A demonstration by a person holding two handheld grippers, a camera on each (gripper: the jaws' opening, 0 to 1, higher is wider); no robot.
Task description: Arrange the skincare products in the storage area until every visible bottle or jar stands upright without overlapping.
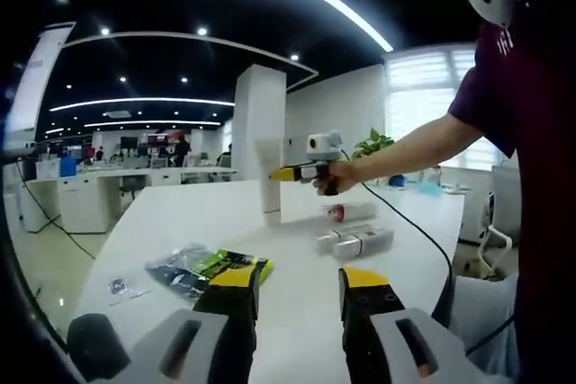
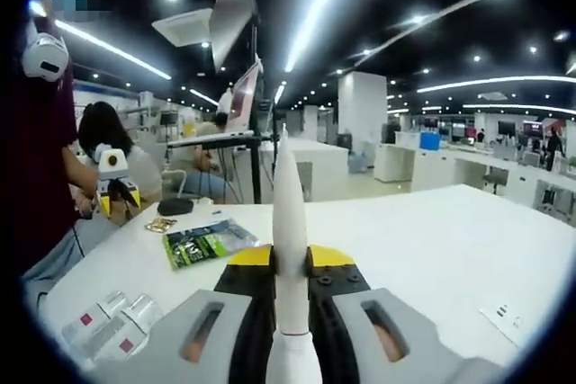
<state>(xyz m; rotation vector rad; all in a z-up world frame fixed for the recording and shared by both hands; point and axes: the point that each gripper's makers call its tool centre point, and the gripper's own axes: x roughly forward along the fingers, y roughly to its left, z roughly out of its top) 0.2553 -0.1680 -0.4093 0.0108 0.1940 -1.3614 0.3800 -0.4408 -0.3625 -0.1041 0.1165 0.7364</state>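
white tube (image 2: 290, 249): clamped between the right gripper's jaws in the right gripper view, standing upright, its flat crimped end up and its cap end at the bottom edge of the view; in the left gripper view it stands on the white table (image 1: 297, 285), cap down, a dark red band near its base.
right gripper (image 2: 290, 287): jaws closed tight on the white tube, yellow-tipped pads pressed against both of its sides; in the left gripper view a hand (image 1: 337, 175) holds it out over the table at the tube's upper part.
left gripper (image 1: 297, 287): jaws apart with a clear gap, nothing between them, hanging above the near part of the table; in the right gripper view it sits at the far left beside the person's body.
small white packs (image 1: 355, 240): lying flat on the table near the tube, with red marks on them; in the right gripper view they lie at the lower left.
green and black packet (image 2: 205, 242): flat on the table, just beyond the right gripper's jaws.
person's sleeve (image 1: 490, 96): dark red, at the right of the left gripper view.
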